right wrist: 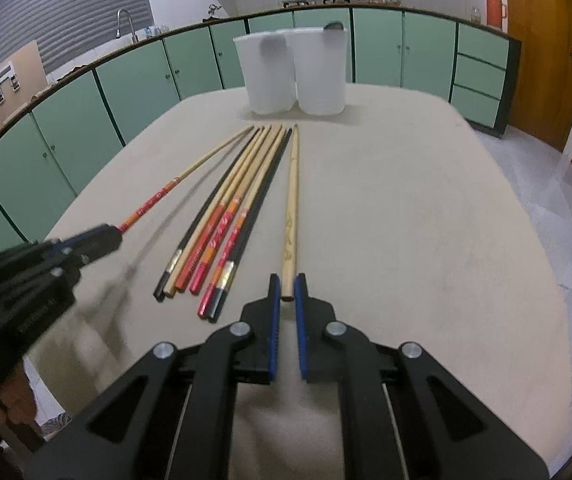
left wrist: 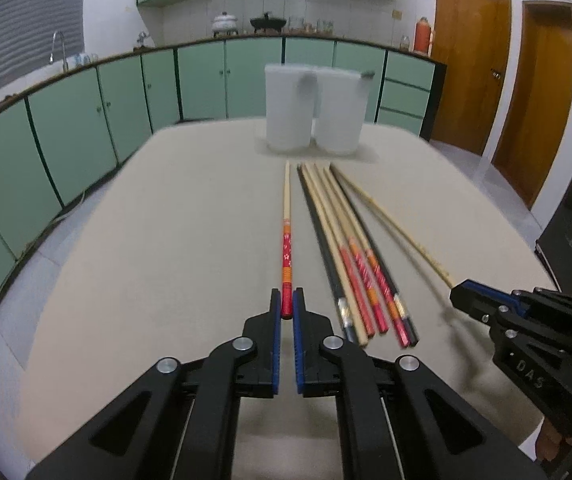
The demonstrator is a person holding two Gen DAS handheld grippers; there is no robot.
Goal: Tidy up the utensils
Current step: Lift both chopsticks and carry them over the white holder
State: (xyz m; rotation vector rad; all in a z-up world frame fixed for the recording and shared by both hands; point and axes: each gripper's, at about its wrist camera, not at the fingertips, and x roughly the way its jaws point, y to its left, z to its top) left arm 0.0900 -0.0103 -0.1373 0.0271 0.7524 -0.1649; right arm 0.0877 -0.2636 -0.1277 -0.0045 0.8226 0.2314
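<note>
left gripper (left wrist: 286, 304): black jaws with blue pads closed to a narrow slit on the red butt of a red-and-orange patterned wooden chopstick (left wrist: 286, 240), which runs toward 12 o'clock. right gripper (right wrist: 288, 288): likewise nearly closed on the butt of a plain pale wooden chopstick (right wrist: 292, 208). both sticks seem raised off the beige tabletop (right wrist: 406, 220), though this is not certain. remaining bundle of mixed black and red-banded chopsticks (left wrist: 360, 264) lies between the grippers. two translucent white plastic cups (right wrist: 294, 72) stand at 12 o'clock, touching, well apart from the tips. risks, judged: end-held sticks may pivot or droop; a swinging tip could strike a cup rim, or the sticks could cross.
</note>
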